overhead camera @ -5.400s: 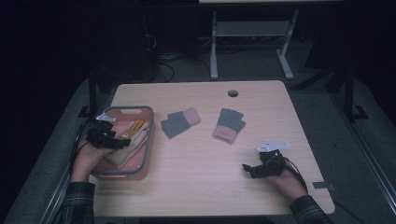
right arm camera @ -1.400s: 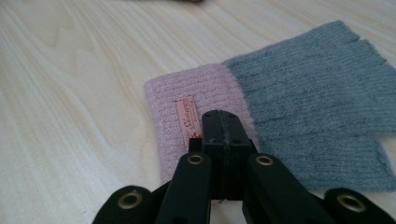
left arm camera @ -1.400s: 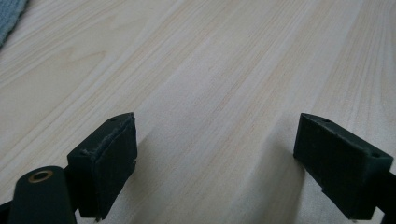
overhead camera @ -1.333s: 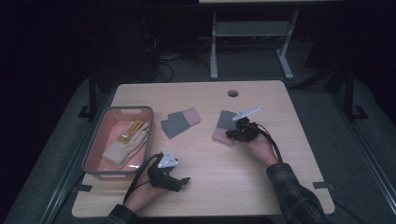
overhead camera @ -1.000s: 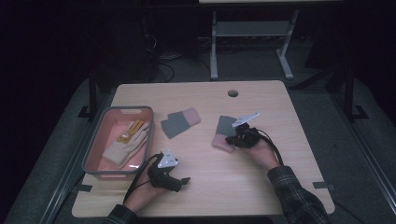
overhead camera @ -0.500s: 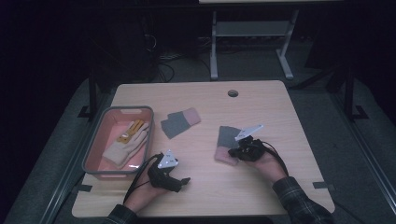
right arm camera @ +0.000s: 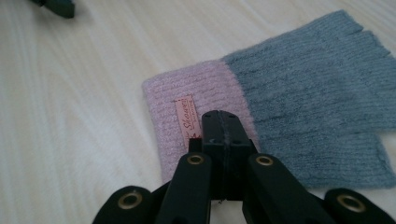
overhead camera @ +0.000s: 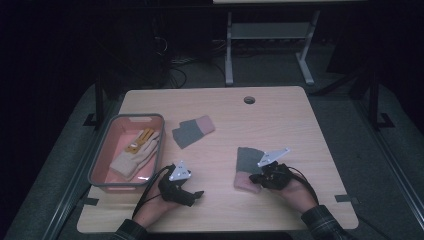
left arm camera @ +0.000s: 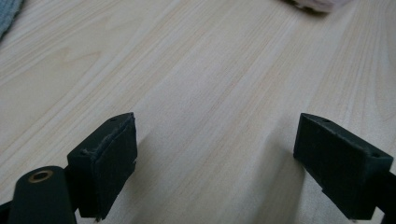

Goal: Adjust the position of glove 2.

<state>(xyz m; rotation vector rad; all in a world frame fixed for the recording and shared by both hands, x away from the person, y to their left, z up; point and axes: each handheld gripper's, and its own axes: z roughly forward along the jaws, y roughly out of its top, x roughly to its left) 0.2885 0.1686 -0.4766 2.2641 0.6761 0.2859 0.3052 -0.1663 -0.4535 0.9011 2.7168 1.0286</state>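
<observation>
Nearest the table's front edge, at about seven o'clock, the left gripper (overhead camera: 192, 194) rests low in the person's hand with its jaws well apart and nothing between them; the left gripper view has bare wood grain under both pads (left arm camera: 108, 161); this hand has not shifted over the last second. At about five o'clock the right gripper (overhead camera: 256, 178) has its jaws pressed together on the pink cuff of the grey-and-pink glove (right arm camera: 299, 88), just beside the small red label (right arm camera: 185, 114); the glove lies flat on the table (overhead camera: 310, 120), grey fingers pointing toward twelve o'clock. Compared with a second ago, glove and right gripper now sit nearer the front edge, so the glove is being dragged by its cuff toward the person; it looks like a pull into reach ahead of a lift. Farther off, at ten o'clock, the pink tray (overhead camera: 102, 160) holds a cream glove (overhead camera: 134, 157) with yellow fingers; the second grey-and-pink glove (overhead camera: 192, 131) lies beside the tray, untouched. Judging from that, the dragged glove is probably bound for the tray, and its mate remains to be collected.
</observation>
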